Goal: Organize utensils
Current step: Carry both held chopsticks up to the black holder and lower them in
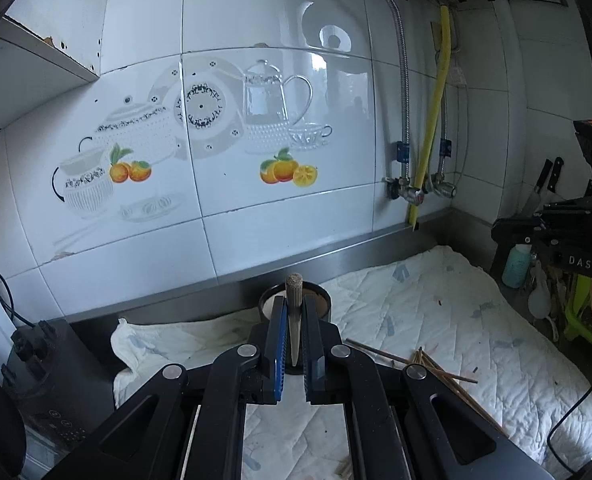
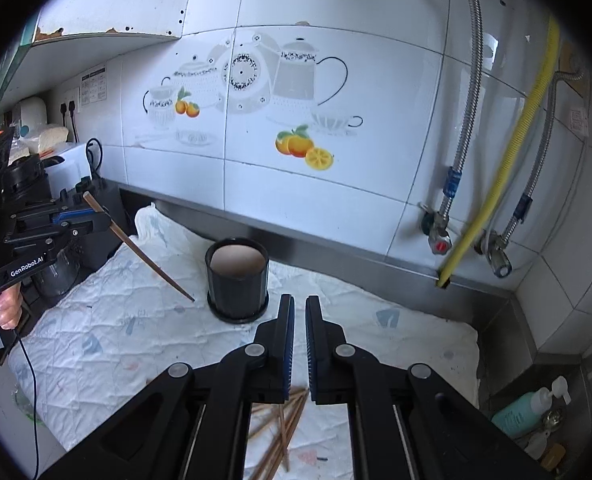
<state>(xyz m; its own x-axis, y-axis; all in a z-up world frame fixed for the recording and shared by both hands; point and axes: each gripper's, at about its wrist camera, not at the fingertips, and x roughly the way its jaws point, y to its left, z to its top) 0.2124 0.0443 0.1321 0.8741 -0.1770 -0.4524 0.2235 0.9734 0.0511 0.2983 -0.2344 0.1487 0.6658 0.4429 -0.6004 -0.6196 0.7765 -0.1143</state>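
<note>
A white quilted cloth (image 2: 136, 332) is spread over the steel counter below a tiled wall printed with teapots and oranges. A teal pump bottle (image 2: 524, 410) is seen in the right corner, knives (image 1: 546, 184) behind it, and a dark appliance (image 1: 52, 364) at the left. A black cup (image 2: 238, 280) stands upright on the cloth; nothing can be made out inside it. Loose chopsticks (image 2: 284, 428) lie scattered on the cloth, near the cup. A single chopstick (image 2: 144, 256) is clamped in the left gripper (image 2: 92, 216), its tip slanting down beside the cup, apart from it. The right gripper (image 2: 300, 344) is held closed and empty above the scattered chopsticks.
</note>
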